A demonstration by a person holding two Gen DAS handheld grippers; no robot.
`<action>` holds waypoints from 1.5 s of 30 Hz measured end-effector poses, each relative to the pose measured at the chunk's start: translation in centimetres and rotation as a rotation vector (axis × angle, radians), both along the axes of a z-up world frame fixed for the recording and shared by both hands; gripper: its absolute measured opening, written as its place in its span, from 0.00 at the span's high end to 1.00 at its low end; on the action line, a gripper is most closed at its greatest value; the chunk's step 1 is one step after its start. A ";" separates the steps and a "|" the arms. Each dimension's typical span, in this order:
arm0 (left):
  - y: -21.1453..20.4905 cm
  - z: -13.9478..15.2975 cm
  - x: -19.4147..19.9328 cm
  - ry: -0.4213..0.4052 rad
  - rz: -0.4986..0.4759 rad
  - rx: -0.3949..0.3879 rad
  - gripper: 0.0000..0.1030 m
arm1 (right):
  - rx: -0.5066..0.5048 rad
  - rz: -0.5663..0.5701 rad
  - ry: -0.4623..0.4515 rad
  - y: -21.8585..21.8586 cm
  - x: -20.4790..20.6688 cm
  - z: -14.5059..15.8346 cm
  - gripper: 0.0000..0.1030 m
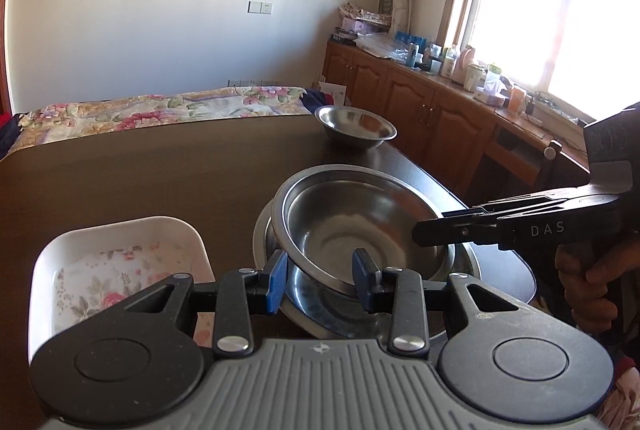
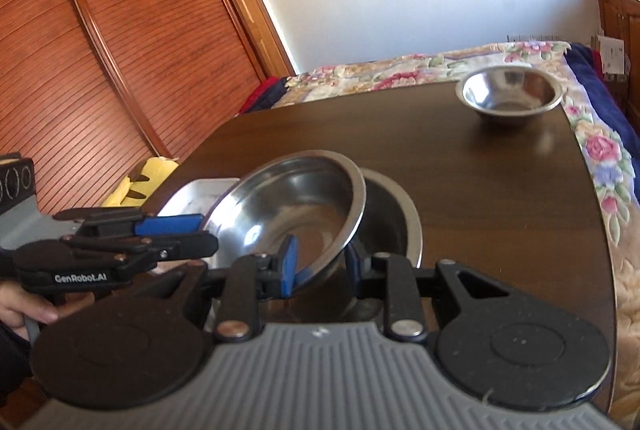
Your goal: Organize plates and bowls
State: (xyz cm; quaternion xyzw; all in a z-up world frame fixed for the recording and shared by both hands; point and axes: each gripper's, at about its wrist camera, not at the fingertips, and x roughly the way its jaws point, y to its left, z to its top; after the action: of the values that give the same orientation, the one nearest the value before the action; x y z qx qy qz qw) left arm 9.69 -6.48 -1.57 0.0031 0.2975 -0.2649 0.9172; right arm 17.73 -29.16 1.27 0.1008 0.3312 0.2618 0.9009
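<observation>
A steel bowl (image 1: 352,222) is tilted over a larger steel bowl (image 1: 460,262) on the dark table (image 1: 160,182). My right gripper (image 2: 320,262) is shut on the tilted bowl's (image 2: 292,202) near rim, and it enters the left wrist view from the right (image 1: 432,230). My left gripper (image 1: 320,274) is open, one finger on each side of the same bowl's rim, and it shows in the right wrist view (image 2: 188,234) at that bowl's left rim. The larger bowl (image 2: 392,214) sits underneath. A smaller steel bowl (image 1: 355,128) (image 2: 510,94) stands at the table's far right.
A white rectangular dish (image 1: 116,262) with a floral bottom sits left of the bowls; its edge shows in the right wrist view (image 2: 196,194). A floral bedspread (image 1: 160,108) lies beyond the table. Wooden cabinets (image 1: 420,102) line the right wall, a wooden sliding door (image 2: 100,50) the left.
</observation>
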 end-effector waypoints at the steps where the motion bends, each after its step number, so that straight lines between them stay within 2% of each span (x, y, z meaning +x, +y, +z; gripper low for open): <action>1: -0.1 -0.1 0.0 -0.001 -0.003 0.007 0.63 | -0.002 0.000 0.001 0.0 -0.1 -0.1 0.73; 6: -0.5 -0.7 -0.3 -0.019 -0.013 0.038 0.63 | -0.023 -0.003 -0.001 0.3 -0.2 -0.4 0.73; 12: -1.5 -0.8 -0.6 -0.035 -0.042 0.047 0.63 | -0.059 0.006 -0.010 0.9 -0.6 -0.8 0.75; 15: -1.6 -0.9 -0.4 -0.040 -0.037 0.047 0.63 | -0.075 -0.001 -0.007 1.0 -0.5 -1.0 0.79; 19: -1.2 -1.0 -0.4 -0.042 -0.023 0.039 0.63 | -0.086 -0.014 -0.011 0.8 -0.4 -0.9 0.80; 27: -0.3 -0.6 0.4 -0.049 0.013 0.016 0.63 | -0.151 -0.046 -0.086 0.8 -1.2 -0.4 0.80; 33: -0.5 -0.4 1.8 -0.062 0.029 0.030 0.63 | -0.165 -0.067 -0.138 0.3 -1.3 0.3 0.79; 39: -1.2 0.0 3.7 -0.068 0.031 0.064 0.55 | -0.159 -0.106 -0.195 -0.5 -0.9 0.5 0.79; 41: -1.5 0.3 4.2 -0.077 0.031 0.076 0.46 | -0.155 -0.123 -0.211 -0.9 -0.7 0.5 0.79; 45: -2.4 1.1 5.6 -0.092 0.023 0.092 0.42 | -0.143 -0.156 -0.232 -2.2 0.4 0.5 0.77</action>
State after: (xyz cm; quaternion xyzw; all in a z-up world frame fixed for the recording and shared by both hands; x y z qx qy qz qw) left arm 15.31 -8.85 -0.48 0.0541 0.2669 -0.2401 0.9318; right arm 18.10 -31.37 1.79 0.0311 0.2336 0.1766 0.9557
